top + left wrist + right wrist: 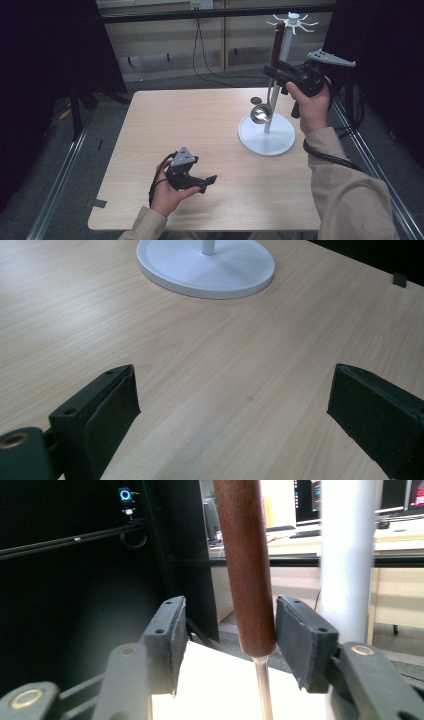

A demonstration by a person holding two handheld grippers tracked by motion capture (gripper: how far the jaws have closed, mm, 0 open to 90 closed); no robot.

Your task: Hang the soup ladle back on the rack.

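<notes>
At the stand [266, 135], your right gripper [227, 630] fingers sit parted around the ladle [245, 565] handle, one gap visible up close; left gripper [202, 182] wide over the table [200, 365]

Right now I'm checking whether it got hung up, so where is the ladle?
In the high view the ladle hangs at the white stand on the table's right side, its brown handle between the right gripper jaws.
</notes>
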